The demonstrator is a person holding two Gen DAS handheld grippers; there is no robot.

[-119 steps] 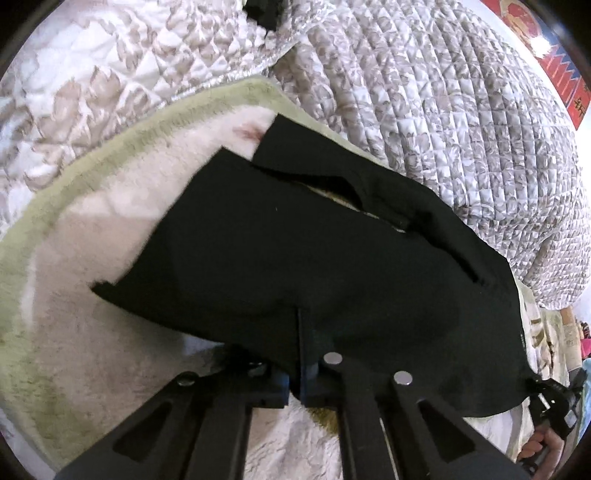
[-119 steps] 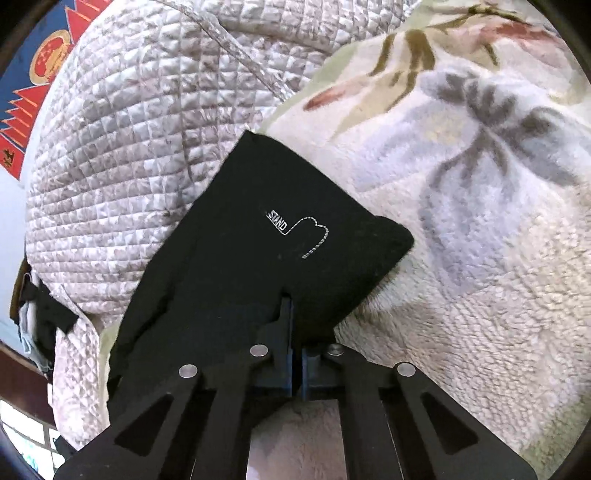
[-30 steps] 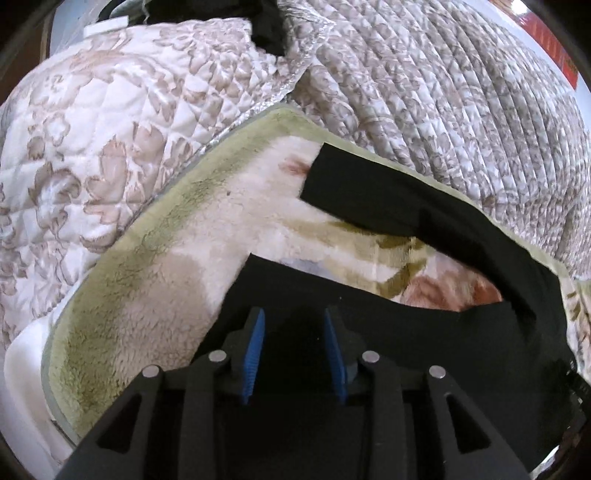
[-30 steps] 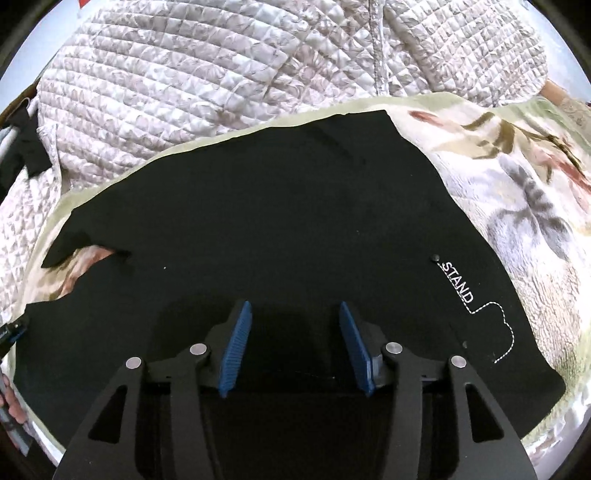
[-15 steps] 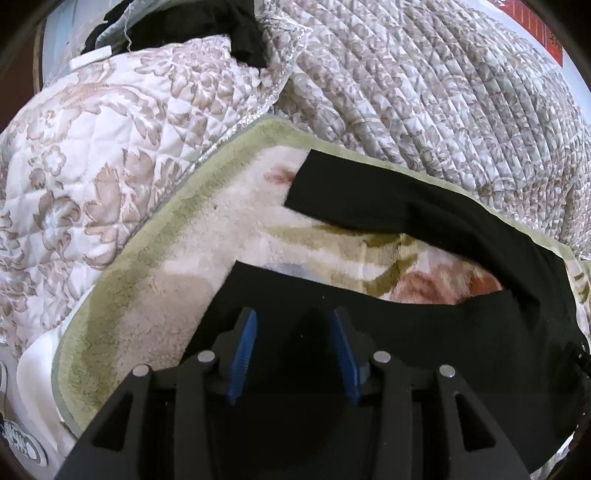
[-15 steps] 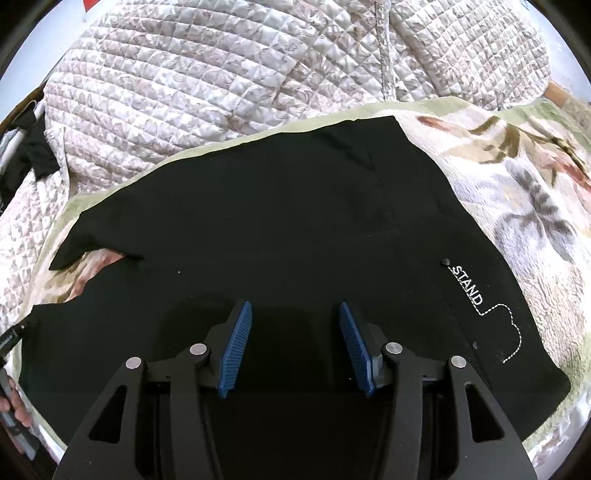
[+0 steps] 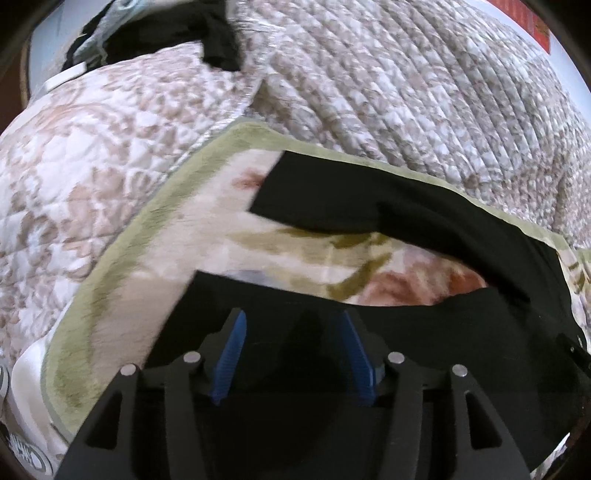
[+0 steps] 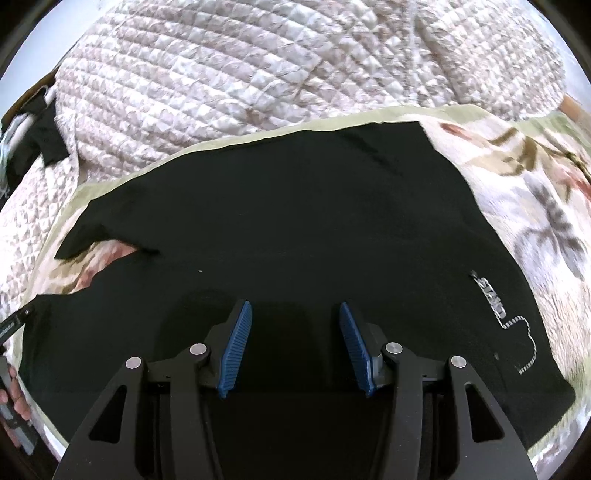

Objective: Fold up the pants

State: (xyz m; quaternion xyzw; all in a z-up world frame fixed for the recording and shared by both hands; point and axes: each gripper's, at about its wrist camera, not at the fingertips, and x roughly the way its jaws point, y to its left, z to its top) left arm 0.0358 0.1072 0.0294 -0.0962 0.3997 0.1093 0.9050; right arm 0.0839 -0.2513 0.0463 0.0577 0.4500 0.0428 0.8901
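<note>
Black pants flat on floral blanket, far edge along blanket's border.

Left hand-held gripper and right one both gape (nothing clamped).

A fleecy blanket with a green border and a floral print is covering the bed. Behind it, a quilted beige comforter is bulging up in a heap, and a second quilted cover with a larger floral pattern is lying at the left. A red wall hanging is showing at the top right, and daylight is washing the pale wall.
</note>
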